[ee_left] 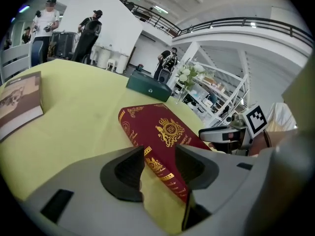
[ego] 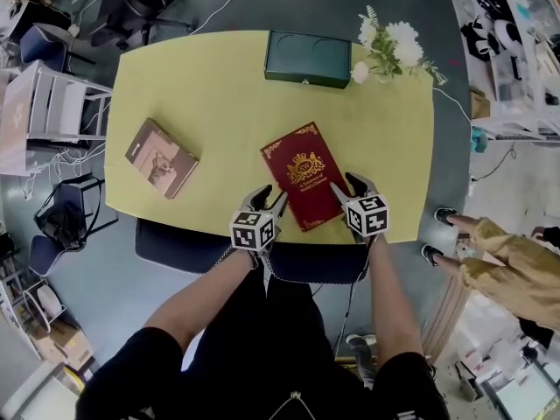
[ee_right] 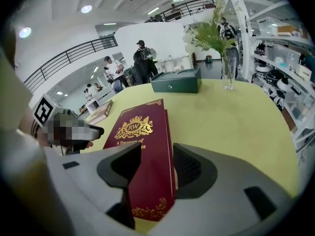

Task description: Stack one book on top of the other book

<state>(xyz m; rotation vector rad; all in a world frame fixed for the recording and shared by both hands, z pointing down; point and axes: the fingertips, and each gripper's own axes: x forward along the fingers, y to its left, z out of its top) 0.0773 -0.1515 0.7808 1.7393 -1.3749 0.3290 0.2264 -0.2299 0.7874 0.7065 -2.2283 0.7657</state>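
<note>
A dark red book with gold print (ego: 304, 175) lies flat near the front edge of the yellow table (ego: 219, 94). My left gripper (ego: 269, 198) stands open at the book's near left side; in the left gripper view the spine (ee_left: 162, 132) runs in between its jaws (ee_left: 160, 168) without being pressed. My right gripper (ego: 350, 185) is open at the near right side, and the red cover (ee_right: 142, 146) reaches between its jaws (ee_right: 156, 168) with gaps on both sides. A brown book (ego: 161, 157) lies apart at the table's left.
A dark green box (ego: 308, 58) and a vase of white flowers (ego: 385, 49) stand at the table's far edge. A dark chair (ego: 175, 248) is tucked under the near edge. A person (ego: 507, 261) stands at the right; shelves and chairs crowd the left.
</note>
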